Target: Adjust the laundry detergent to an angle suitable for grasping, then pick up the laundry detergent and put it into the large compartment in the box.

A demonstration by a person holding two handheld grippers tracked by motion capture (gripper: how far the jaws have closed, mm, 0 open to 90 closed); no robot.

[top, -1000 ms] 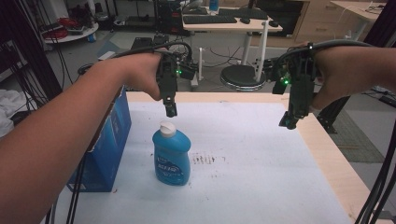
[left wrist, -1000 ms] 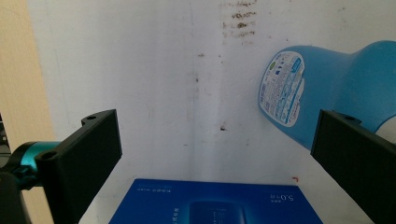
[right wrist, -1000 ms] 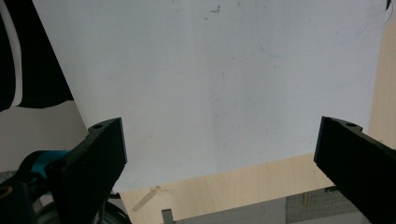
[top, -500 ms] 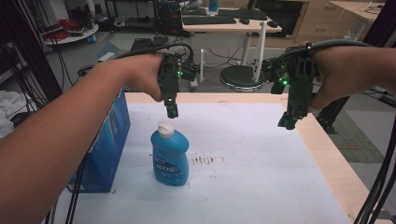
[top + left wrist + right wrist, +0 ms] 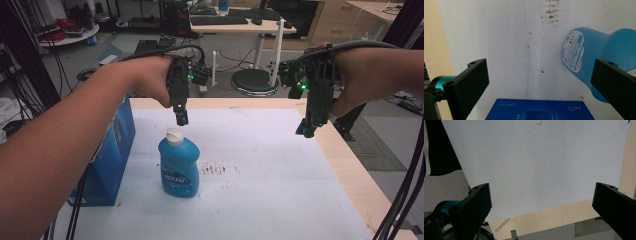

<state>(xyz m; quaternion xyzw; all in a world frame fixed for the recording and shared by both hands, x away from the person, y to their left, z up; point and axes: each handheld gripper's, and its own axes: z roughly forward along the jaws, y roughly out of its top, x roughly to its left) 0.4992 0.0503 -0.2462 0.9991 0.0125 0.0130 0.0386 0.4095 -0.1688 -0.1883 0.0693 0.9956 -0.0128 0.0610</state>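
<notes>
— Two grippers are hanging over the table, both with jaws spread wide and nothing between them. Where is the left gripper (image 5: 182, 118) sitting?

— It is hovering just above and behind the white cap of the blue bottle (image 5: 178, 165), not touching it. The bottle is standing upright on the white sheet (image 5: 280, 185), with the blue box (image 5: 107, 155) near it along the sheet's left edge.

— And in the left gripper view?

— The bottle (image 5: 599, 53) is lying off toward one jaw rather than centred between them.

— How is the right side looking?

— The right gripper (image 5: 306, 129) is hanging over the sheet's right border, near the bare wooden table edge (image 5: 350, 170). Bare sheet is stretching between it and the bottle, well apart.
</notes>
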